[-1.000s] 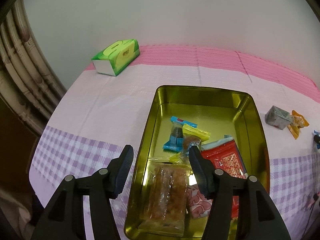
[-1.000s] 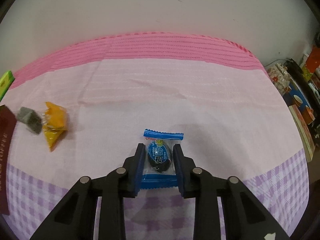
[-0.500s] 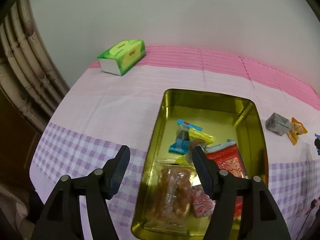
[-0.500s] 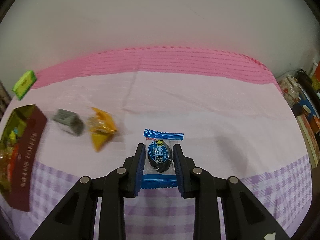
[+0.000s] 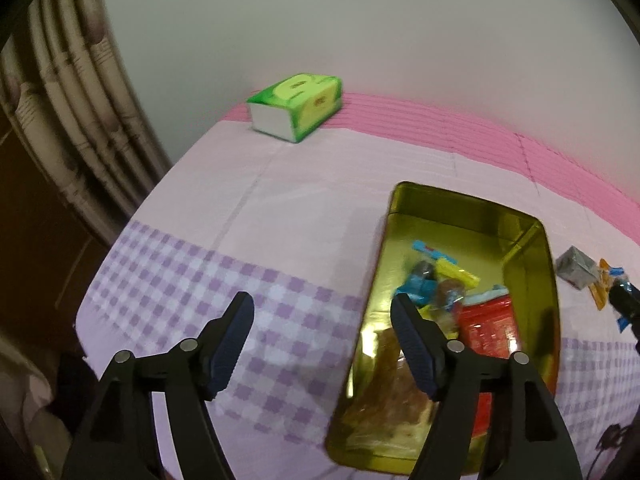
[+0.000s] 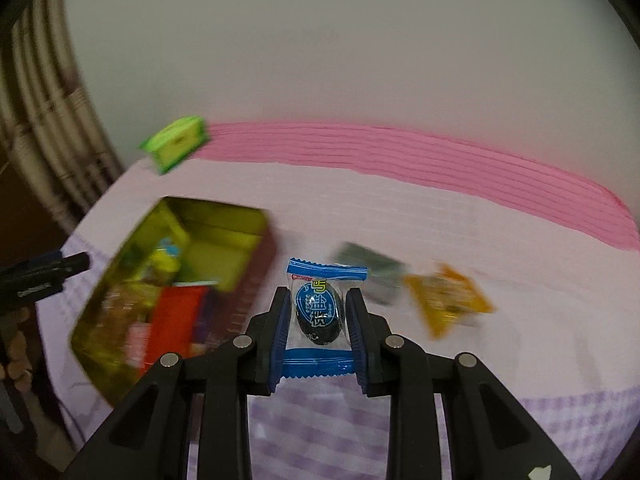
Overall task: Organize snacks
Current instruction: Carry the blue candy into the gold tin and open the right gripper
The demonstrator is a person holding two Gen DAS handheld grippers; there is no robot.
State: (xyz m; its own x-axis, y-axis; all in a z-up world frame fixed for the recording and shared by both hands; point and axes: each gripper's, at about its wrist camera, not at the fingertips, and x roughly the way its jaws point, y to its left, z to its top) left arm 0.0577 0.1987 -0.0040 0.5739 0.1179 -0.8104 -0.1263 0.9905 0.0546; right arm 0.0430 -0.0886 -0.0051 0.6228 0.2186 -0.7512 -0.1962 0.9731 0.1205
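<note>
A gold tin point(image 5: 460, 208) point(image 6: 224, 222) holding several wrapped snacks sits on the cloth. My left gripper point(image 5: 322, 320) hangs over the checked cloth just left of the tin, its jaws opening with nothing between them. My right gripper point(image 6: 318, 312) is shut on a blue-wrapped dark candy point(image 6: 319, 312), held in the air to the right of the tin. The same candy and gripper tip point(image 5: 624, 304) show at the right edge of the left wrist view. A grey packet point(image 5: 576, 268) point(image 6: 370, 270) and an orange packet point(image 6: 446, 302) point(image 5: 600, 286) lie on the cloth right of the tin.
A green tissue box point(image 5: 296, 106) point(image 6: 176, 144) stands at the back left near the wall. The pink and lilac cloth point(image 5: 280, 200) ends at a curved left edge, beyond which pale pipes point(image 5: 68, 92) run upward.
My right gripper has swung left with the candy, bringing the tin into its view. My left gripper has shifted left off the tin and its jaws stand wider.
</note>
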